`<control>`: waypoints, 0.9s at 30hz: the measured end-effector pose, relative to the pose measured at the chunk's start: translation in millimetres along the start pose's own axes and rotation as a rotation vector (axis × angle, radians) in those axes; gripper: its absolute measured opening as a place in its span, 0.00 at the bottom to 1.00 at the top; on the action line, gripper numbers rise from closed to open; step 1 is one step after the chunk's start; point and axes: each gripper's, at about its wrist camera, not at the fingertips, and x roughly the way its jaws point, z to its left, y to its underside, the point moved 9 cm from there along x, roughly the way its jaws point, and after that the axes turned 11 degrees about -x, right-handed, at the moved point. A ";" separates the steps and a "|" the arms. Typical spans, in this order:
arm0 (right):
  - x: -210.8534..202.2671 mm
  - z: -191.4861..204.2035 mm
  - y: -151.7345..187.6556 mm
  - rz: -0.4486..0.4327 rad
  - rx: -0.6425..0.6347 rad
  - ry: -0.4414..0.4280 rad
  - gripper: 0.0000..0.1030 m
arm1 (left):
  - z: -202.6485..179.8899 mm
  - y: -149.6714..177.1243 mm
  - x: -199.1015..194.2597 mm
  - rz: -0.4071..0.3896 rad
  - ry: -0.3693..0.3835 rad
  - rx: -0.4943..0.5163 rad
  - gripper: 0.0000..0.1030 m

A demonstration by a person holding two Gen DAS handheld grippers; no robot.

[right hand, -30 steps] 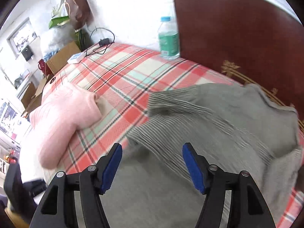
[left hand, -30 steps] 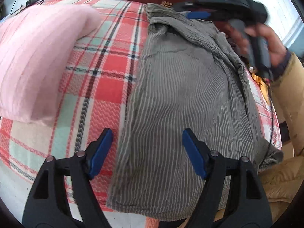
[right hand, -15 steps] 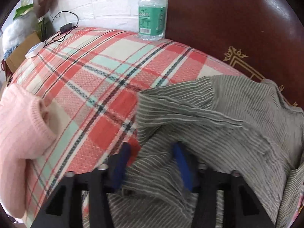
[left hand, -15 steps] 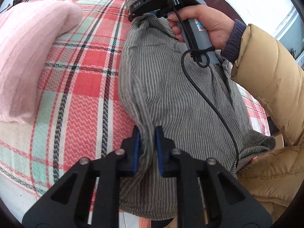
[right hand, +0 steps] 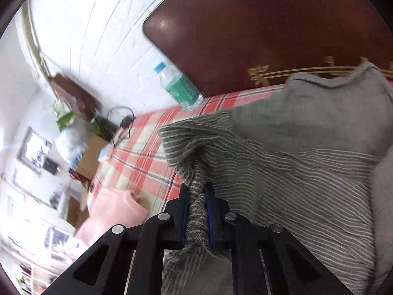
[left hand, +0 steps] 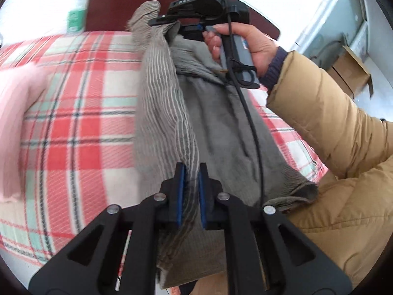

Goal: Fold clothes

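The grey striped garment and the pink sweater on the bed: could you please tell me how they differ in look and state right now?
The grey striped garment has thin pale stripes; the pink sweater is plain pink knit. The garment is pinched at two spots, by the left gripper and the right gripper, and part of it is lifted off the plaid blanket; the sweater lies on the blanket with no gripper on it. Both are soft clothes on the same bed.

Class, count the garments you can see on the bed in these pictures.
2: the grey striped garment, pinched by both tools and lifted above the plaid bedspread, and a pink sweater lying beside it. Others may be hidden.
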 end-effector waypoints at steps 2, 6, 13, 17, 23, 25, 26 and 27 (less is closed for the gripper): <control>-19.0 -17.4 1.8 -0.031 0.053 -0.029 0.11 | -16.5 1.4 12.3 0.027 0.021 0.026 0.12; -42.7 -58.1 16.7 -0.055 0.148 -0.041 0.11 | -40.2 10.1 44.2 0.101 0.054 0.050 0.12; -50.1 -109.7 36.7 -0.039 0.223 -0.010 0.15 | -60.9 30.5 88.5 0.204 0.037 0.048 0.12; -50.6 -118.1 44.7 -0.003 0.196 0.082 0.36 | -59.0 35.7 96.7 0.224 0.032 0.009 0.12; -90.4 -80.4 40.0 -0.037 -0.096 0.304 0.46 | -63.4 39.8 94.0 0.217 0.031 0.013 0.13; -98.5 -57.2 44.2 -0.045 -0.209 0.308 0.47 | -66.1 40.7 93.8 0.215 0.031 0.021 0.13; -101.2 -44.3 47.2 -0.046 -0.267 0.298 0.47 | -67.1 41.1 93.7 0.216 0.032 0.022 0.16; -100.7 -32.3 50.9 -0.041 -0.325 0.291 0.47 | -68.4 41.3 93.5 0.217 0.037 0.021 0.20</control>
